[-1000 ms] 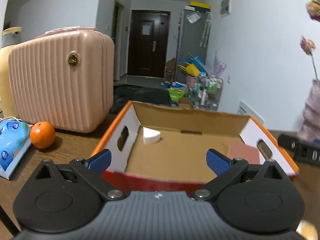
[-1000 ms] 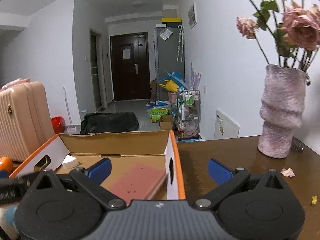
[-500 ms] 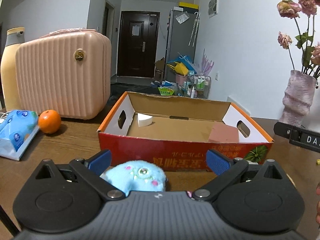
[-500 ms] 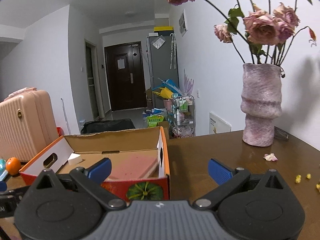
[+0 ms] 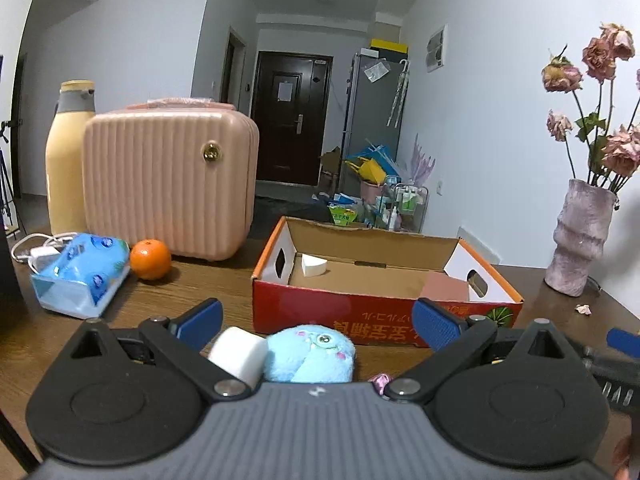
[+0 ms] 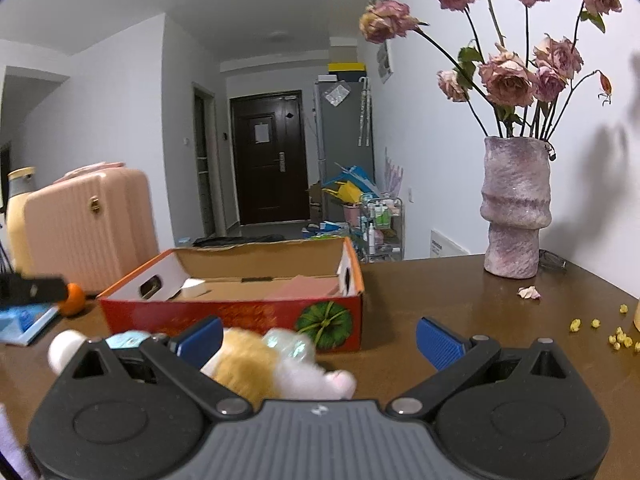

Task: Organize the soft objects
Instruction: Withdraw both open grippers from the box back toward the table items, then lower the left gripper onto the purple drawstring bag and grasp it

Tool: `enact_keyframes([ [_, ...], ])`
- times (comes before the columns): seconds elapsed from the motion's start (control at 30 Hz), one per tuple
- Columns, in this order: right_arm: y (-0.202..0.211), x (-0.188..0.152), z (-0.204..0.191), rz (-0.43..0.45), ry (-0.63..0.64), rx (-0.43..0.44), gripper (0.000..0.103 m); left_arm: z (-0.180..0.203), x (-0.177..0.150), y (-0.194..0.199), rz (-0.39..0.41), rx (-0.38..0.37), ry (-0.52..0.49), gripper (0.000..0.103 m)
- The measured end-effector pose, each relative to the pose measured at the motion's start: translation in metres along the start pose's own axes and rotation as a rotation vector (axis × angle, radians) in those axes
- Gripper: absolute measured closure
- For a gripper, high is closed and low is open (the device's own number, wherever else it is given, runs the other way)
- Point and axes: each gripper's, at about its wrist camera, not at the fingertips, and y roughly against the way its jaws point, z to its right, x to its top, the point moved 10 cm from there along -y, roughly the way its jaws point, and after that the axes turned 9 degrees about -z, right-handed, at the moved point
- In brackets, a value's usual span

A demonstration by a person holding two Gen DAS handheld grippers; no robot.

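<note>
The left gripper (image 5: 316, 318) is spread wide and empty, low over the table; just ahead between its fingers lie a blue plush toy (image 5: 310, 354) and a white sponge block (image 5: 238, 354), likely next to be gripped. The right gripper (image 6: 320, 334), equally wide, has an orange-and-white plush (image 6: 276, 364) before it. Beyond both stands the open cardboard box (image 5: 380, 312), presumably their destination
</note>
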Motion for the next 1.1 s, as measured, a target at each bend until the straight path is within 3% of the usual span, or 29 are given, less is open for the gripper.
enact_keyframes([
  [0.23,0.035,-0.025,-0.022,-0.010,0.026,0.036,0.000,0.001,0.000,0.038,-0.010,-0.052,-0.055,0.000],
  [0.6,0.073,-0.052,-0.043,-0.023,0.041,0.067,0.000,-0.022,-0.023,0.082,-0.047,-0.041,-0.149,0.000],
  [1.1,0.101,-0.090,-0.073,-0.064,0.083,0.062,0.000,-0.062,-0.066,0.101,-0.147,-0.044,-0.214,0.000],
])
